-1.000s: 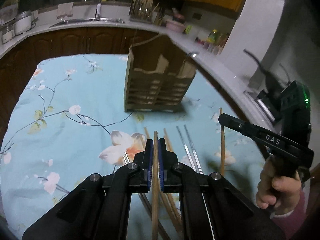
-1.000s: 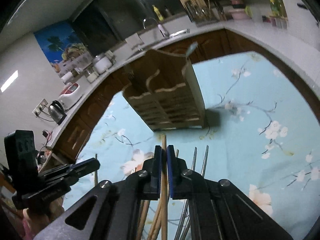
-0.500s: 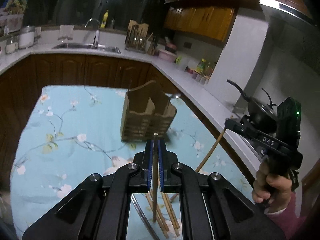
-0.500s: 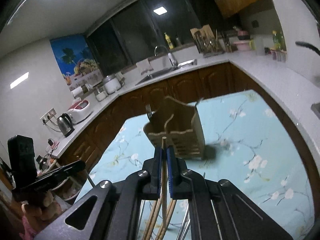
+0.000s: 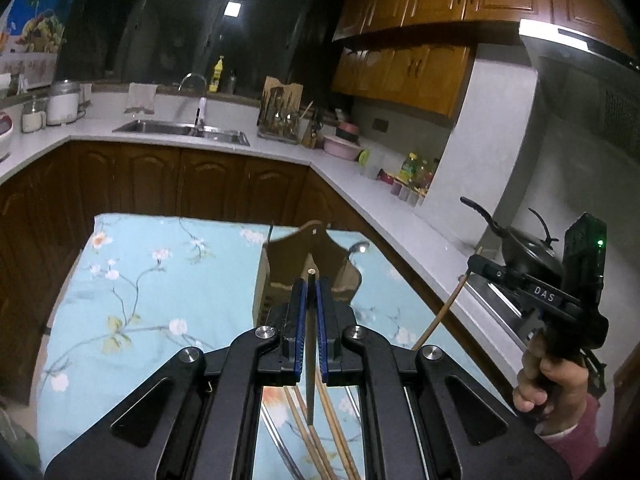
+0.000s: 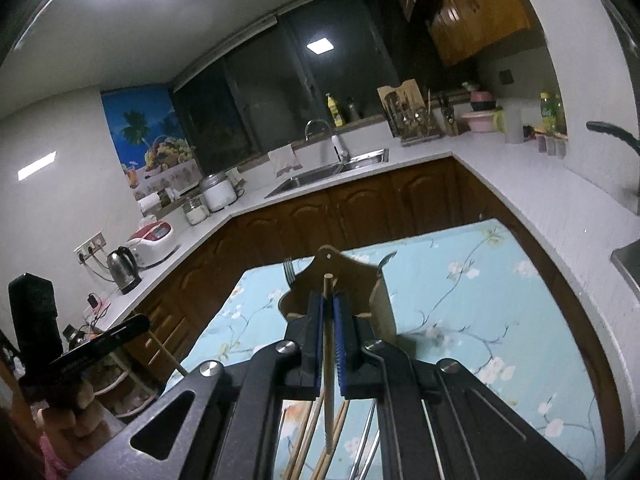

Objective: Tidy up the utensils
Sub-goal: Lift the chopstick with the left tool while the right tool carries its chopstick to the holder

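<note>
My left gripper (image 5: 309,300) is shut on a wooden chopstick (image 5: 310,364), held well above the table. My right gripper (image 6: 328,312) is shut on another wooden chopstick (image 6: 329,380), also lifted. The right gripper shows in the left wrist view (image 5: 480,265) with its chopstick (image 5: 440,314) hanging down. The left gripper shows in the right wrist view (image 6: 136,326). A wooden utensil holder (image 5: 280,276) stands ahead on the table; in the right wrist view (image 6: 360,280) a fork (image 6: 289,270) and a spoon (image 6: 386,259) stick out of it. More wooden chopsticks (image 5: 336,432) and metal chopsticks (image 6: 368,440) lie below.
The table has a light blue floral cloth (image 5: 160,280). Brown cabinets and a white counter (image 5: 280,148) with a sink (image 5: 180,128) curve around behind. A black wok (image 5: 520,248) sits on the stove at right. A kettle (image 6: 122,270) stands on the left counter.
Both grippers have risen from the table, each lifting its chopstick. The holder now looks smaller and farther below.
</note>
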A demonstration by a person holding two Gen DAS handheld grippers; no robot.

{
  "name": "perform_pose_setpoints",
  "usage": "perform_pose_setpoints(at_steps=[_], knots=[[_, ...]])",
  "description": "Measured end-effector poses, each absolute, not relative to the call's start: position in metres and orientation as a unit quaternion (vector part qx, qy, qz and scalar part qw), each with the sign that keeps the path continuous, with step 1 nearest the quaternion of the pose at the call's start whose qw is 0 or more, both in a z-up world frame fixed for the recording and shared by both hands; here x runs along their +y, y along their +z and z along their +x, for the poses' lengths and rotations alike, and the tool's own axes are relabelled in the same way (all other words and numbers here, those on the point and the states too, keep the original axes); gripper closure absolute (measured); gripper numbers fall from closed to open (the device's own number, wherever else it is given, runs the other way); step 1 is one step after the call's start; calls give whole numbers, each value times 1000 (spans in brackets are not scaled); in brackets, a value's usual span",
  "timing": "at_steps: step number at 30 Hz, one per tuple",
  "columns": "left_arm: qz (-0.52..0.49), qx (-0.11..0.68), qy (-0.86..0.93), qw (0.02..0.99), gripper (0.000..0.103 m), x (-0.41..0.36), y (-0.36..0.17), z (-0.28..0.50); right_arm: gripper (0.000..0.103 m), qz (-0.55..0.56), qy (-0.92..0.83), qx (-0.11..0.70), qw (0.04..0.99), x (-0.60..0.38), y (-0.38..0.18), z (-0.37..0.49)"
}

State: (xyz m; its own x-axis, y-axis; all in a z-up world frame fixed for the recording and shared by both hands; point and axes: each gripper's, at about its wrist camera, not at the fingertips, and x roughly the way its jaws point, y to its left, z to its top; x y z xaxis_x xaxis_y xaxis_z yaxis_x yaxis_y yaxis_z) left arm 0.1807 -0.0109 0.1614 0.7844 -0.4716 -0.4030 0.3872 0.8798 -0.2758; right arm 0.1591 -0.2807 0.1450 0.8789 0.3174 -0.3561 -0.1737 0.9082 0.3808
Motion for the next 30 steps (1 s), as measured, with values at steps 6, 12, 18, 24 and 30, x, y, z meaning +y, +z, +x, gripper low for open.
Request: perform_pose_setpoints(at_steps=[6,12,18,24,30], knots=[[-81,202,-216,952,99,-15,187,199,98,173,118,184,960,-290,160,175],[-83,160,-206,962,99,-19,223,238,98,171,97,144,970,-297,190,204],[-82,126,-174,973,99,-28,239,288,98,180,80,112,974,-304,210,239],[-107,146,-151,972,99,-37,196,339,98,172,70,119,975,-296,183,277],[-129,174,-146,965,99,-45,137,357,98,177,57,142,972,-284,131,296]])
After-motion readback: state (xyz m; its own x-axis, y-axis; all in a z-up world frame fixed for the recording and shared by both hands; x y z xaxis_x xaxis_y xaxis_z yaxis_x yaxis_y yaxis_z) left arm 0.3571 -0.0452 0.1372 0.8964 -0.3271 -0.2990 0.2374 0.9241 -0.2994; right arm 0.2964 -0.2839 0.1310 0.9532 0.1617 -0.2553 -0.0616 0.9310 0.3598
